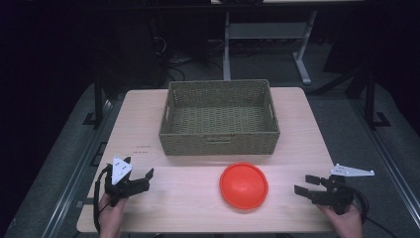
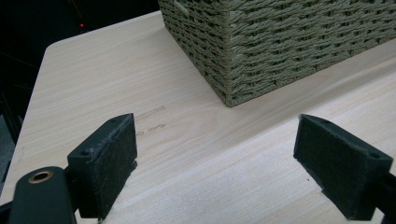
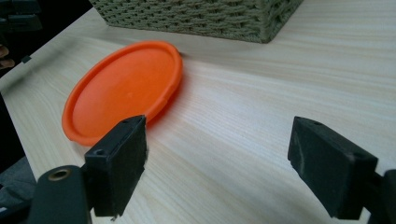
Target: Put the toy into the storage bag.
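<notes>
Orange disc (image 1: pixel 243 185) lies flat on the counter (image 1: pixel 178 198), just left of our right hand-held gripper (image 1: pixel 306 185), whose jaws gape wide and empty; it sits nearer than the left hand-held gripper (image 1: pixel 143 178), also open.

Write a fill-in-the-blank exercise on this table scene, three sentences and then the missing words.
1. The orange disc lies on the table in front of the woven ____.
2. Both the left hand-held gripper and the right hand-held gripper have their jaws ____.
3. The disc's colour is ____.

Missing words: basket; open; orange

Table (image 1: pixel 148 129) evenly lit from above, surroundings dark, soft shadows, slight blur throughout
</notes>
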A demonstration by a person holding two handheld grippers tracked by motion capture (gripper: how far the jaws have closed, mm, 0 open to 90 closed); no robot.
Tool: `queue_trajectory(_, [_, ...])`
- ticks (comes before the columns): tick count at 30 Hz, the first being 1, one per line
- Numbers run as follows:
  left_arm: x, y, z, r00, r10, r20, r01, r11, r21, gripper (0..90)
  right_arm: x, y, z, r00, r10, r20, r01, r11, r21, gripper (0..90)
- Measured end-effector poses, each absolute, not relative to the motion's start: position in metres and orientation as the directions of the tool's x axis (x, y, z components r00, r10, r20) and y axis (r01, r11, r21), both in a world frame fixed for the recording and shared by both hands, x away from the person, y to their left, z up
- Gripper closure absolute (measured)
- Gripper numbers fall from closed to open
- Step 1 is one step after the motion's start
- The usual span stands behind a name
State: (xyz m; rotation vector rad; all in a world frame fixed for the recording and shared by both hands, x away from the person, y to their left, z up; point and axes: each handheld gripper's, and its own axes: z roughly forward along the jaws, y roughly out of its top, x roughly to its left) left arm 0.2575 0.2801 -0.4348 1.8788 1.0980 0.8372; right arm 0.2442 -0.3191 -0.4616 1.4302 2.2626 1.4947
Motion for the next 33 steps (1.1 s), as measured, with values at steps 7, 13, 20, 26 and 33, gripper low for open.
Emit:
queue_trajectory(7, [0.259,0.280,-0.436,0.407,0.902,0.143,0.390,-0.313,0.866,12.8,0.246,-0.311,-0.461,-0.572,0.720,0.392,0.652,0.110,0.750,18.6])
queue_trajectory(13, [0.258,0.278,-0.436,0.423,0.893,0.156,0.384,-0.332,0.862,12.8,0.245,-0.298,-0.453,-0.600,0.707,0.374,0.627,0.125,0.769,18.5])
queue_trajectory(20, [0.259,0.279,-0.436,0.417,0.896,0.157,0.381,-0.328,0.864,12.8,0.244,-0.282,-0.445,-0.645,0.681,0.346,0.594,0.163,0.788,16.9])
queue_trajectory(26, [0.260,0.281,-0.436,0.410,0.899,0.154,0.388,-0.325,0.863,12.8,0.247,-0.268,-0.440,-0.663,0.671,0.332,0.594,0.201,0.779,16.6])
queue_trajectory(33, [0.259,0.281,-0.436,0.413,0.897,0.156,0.387,-0.328,0.862,12.8,0.255,-0.253,-0.440,-0.682,0.646,0.344,0.615,0.252,0.747,16.3])
